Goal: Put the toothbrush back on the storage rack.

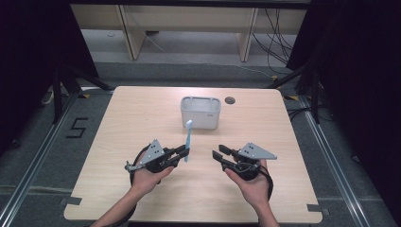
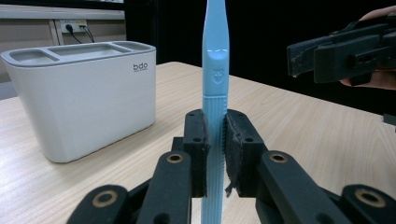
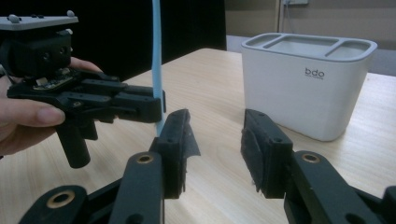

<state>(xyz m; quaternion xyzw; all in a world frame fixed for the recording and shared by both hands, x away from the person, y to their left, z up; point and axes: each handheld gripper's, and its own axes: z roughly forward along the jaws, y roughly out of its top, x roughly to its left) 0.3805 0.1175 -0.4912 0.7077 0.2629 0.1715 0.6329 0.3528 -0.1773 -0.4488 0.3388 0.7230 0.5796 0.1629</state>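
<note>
Left tongs (image 2: 215, 140) clamped tight, right tongs (image 3: 217, 140) spread apart, both hand-held.

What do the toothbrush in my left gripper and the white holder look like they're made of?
Toothbrush: likely smooth light-blue plastic, glossy highlight on the neck, ribbed lower handle clamped in the left gripper. Holder: probably matte white plastic, possibly ceramic; even, dull walls, grey compartmented top, printed logo.

The table (image 1: 142, 113) looks like pale wood with a fine grain and a matt finish. The white caddy (image 2: 88, 100) appears to be smooth plastic (grey, matt top), the toothbrush (image 2: 215, 70) light-blue plastic, ribbed low down, slightly glossy above.
</note>
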